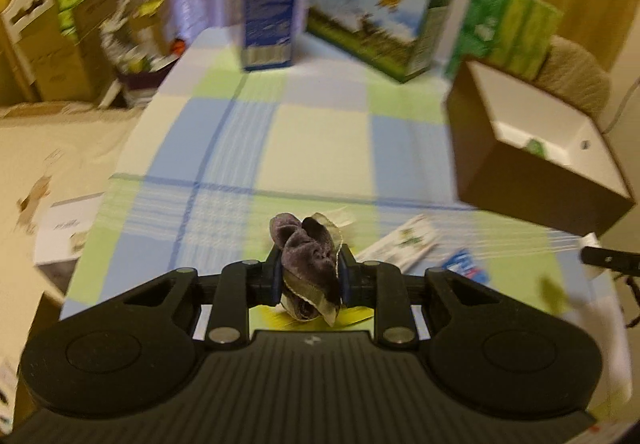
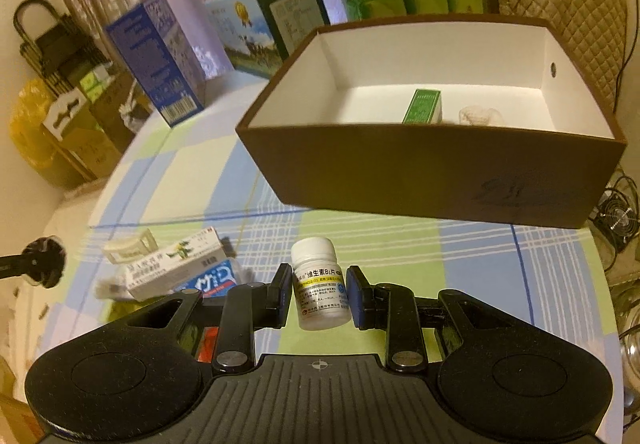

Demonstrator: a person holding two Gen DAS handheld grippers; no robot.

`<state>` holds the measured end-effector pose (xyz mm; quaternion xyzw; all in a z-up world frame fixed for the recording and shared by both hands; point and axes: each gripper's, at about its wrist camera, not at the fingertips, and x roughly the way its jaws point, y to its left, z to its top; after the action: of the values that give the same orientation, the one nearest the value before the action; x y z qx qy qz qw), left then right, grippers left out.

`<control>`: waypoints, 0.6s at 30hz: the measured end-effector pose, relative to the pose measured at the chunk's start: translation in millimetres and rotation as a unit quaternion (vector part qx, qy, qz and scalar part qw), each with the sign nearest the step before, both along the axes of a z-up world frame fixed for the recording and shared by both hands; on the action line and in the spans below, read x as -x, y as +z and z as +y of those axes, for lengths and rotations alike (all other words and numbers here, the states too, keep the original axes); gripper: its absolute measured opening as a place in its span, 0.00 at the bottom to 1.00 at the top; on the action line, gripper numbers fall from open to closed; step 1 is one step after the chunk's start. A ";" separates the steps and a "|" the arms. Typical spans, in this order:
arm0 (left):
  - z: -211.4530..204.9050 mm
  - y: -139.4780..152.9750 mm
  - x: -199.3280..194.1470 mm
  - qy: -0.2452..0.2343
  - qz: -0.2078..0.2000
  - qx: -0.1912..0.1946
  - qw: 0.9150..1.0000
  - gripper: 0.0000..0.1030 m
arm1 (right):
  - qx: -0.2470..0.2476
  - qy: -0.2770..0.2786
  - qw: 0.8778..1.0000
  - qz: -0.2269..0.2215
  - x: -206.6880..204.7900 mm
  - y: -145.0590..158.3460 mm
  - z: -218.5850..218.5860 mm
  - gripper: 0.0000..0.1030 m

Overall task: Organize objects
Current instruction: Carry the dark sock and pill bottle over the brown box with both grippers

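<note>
Between my left tongs (image 1: 308, 276) I hold a crumpled purple-grey cloth (image 1: 306, 248), clenched tight, lifted a little above the checked table (image 1: 320, 132). The brown box (image 1: 532, 164) with the white inside stands ahead and to the right of these tongs, well apart. That view is blurred, so I cannot say what lies just under the cloth.

My right tongs (image 2: 319, 294) stand on both sides of a small white pill bottle (image 2: 322, 284). The pads (image 2: 285, 296) are very near its label, but I cannot tell whether they press it or only frame it. To the left of these tongs lie a white medicine carton (image 2: 176, 264) and a blue packet (image 2: 218, 280), not yet sorted. Straight ahead the brown box is open, with a green packet (image 2: 424, 106) and a pale crumpled thing (image 2: 478, 116) already inside.

I judge the step to be carrying things to the box. Next, the cloth must travel right and forward over the near wall before I release it; the bottle needs a firm squeeze first, because it is smooth and upright.
</note>
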<state>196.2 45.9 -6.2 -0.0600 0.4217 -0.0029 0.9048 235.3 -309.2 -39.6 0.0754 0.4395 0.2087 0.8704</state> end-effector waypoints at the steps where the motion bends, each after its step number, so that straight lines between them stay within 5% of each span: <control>1: -6.7 3.3 -2.6 -0.009 -0.004 0.003 1.000 0.21 | -0.005 -0.002 1.000 -0.002 0.5 3.3 -3.0 0.25; 18: -161.4 38.9 -86.1 -0.164 -0.053 0.019 0.985 0.21 | -0.020 -0.040 0.998 -0.043 -31.1 45.6 -65.3 0.25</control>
<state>282.3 -115.5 32.7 -0.0072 0.3772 -0.1621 0.9118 266.3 -374.5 6.0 0.1012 0.3943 0.1853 0.8944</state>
